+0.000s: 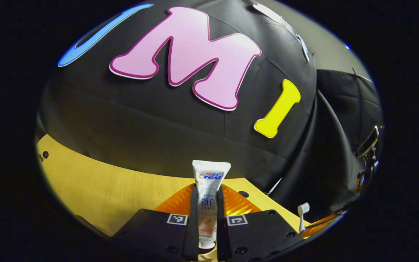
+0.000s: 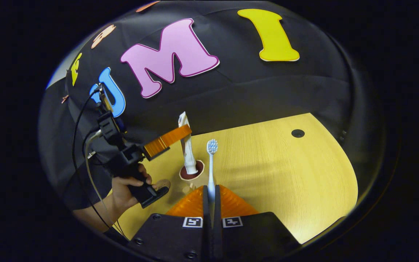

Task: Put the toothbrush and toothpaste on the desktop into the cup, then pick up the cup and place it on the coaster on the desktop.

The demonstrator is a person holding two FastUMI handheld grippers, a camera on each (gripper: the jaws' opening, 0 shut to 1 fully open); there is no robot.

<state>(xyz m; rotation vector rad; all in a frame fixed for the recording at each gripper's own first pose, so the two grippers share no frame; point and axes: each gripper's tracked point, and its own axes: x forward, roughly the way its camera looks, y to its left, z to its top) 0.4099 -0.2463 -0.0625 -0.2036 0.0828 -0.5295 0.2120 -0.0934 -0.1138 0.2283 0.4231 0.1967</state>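
I have the left tool (image 1: 207, 222) pinching the toothpaste (image 1: 209, 189) upright, its cap lowering into the cup (image 2: 191, 171), while my right tool (image 2: 211, 203) pinches the toothbrush (image 2: 211, 163) just beside, ready to follow.

Left gripper view sits low, close over the table (image 1: 96, 182), facing the booth wall, toothpaste (image 1: 208, 196) right up front. Right gripper view rides higher, tilted down across the table. Both catch the toothpaste, the toothbrush (image 2: 211, 163) and the same wall.
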